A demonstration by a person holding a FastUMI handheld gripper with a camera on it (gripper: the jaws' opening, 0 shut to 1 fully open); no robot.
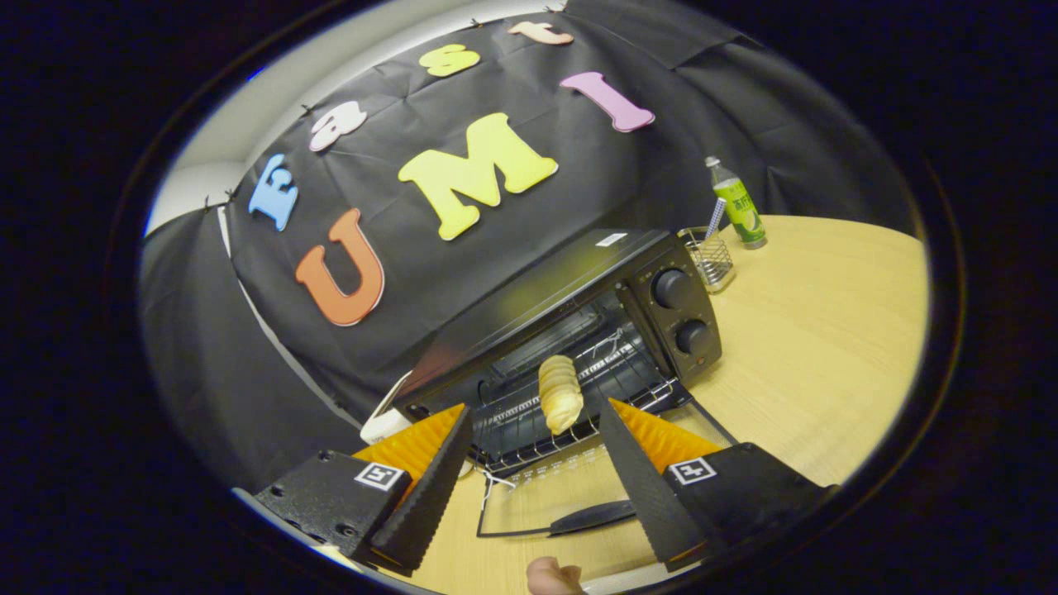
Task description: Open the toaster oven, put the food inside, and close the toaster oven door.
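With gripper (533, 446) fingers spread wide and empty, food (560, 393) resting on the rack (529, 430), best to hook under the dropped door's handle (591, 516) and lift shut.

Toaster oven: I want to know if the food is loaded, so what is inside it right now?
Inside the toaster oven a pastry lies on the wire rack, just beyond the open gripper. The door is down. The back of the oven is too dark to see.

gripper (535, 430) ridged fingers (430, 487), square coded tags (380, 476)
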